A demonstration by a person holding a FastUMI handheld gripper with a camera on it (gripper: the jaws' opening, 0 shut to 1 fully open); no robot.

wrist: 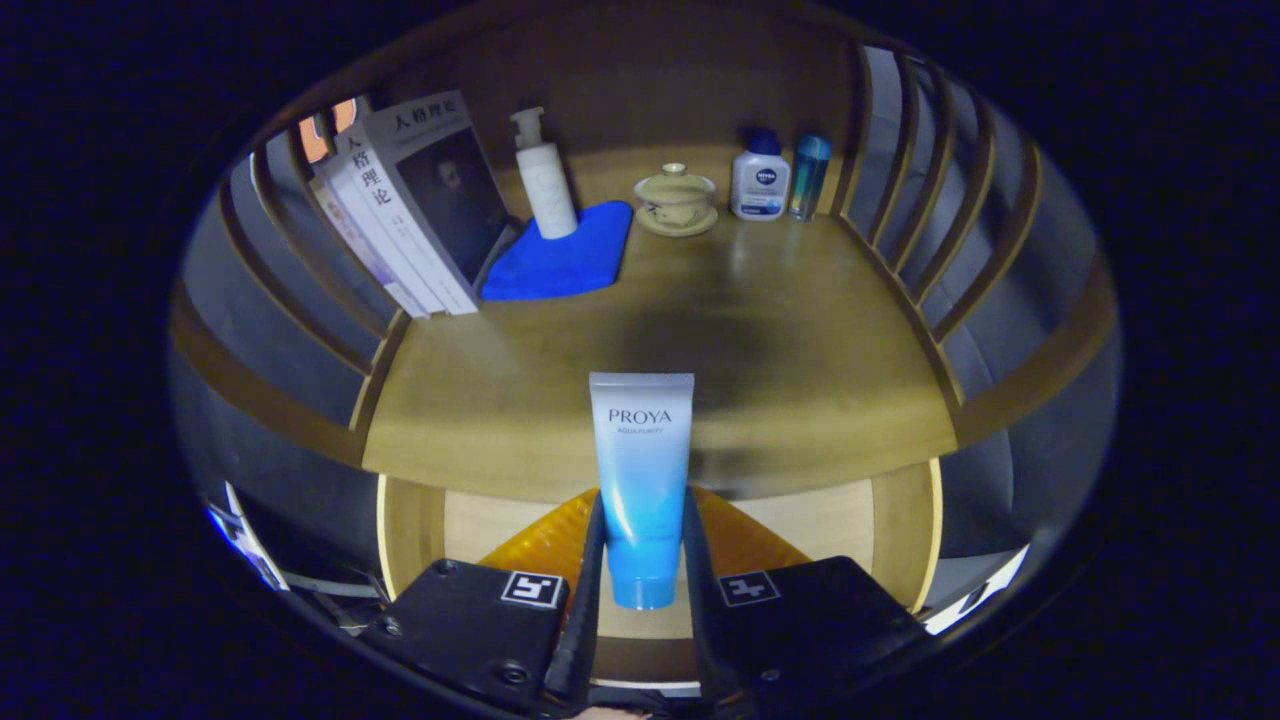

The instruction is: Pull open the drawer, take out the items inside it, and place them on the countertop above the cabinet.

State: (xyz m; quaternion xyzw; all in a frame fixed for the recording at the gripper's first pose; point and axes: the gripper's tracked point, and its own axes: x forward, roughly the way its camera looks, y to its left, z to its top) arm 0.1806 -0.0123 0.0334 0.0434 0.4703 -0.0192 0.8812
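Gripping a blue-and-white tube (640, 480) between its two black fingers (592, 560), the gripper (640, 590) held it upright, cap end down, with both fingers pressed against the tube's lower sides. The tube stood above the open drawer (850, 520), its upper half in front of the near edge of the wooden countertop (780, 330). An orange item (540, 535) lay in the drawer behind the fingers. At the far left of the countertop, books (410, 200) leaned against the slatted side, with a blue cloth (565, 255) beside them and a white pump bottle (545, 175) standing on it. A lidded cup on a saucer (676, 200) sat at the far middle, and to its right were a white bottle (760, 180) and a slim teal bottle (808, 175), just beside each other.
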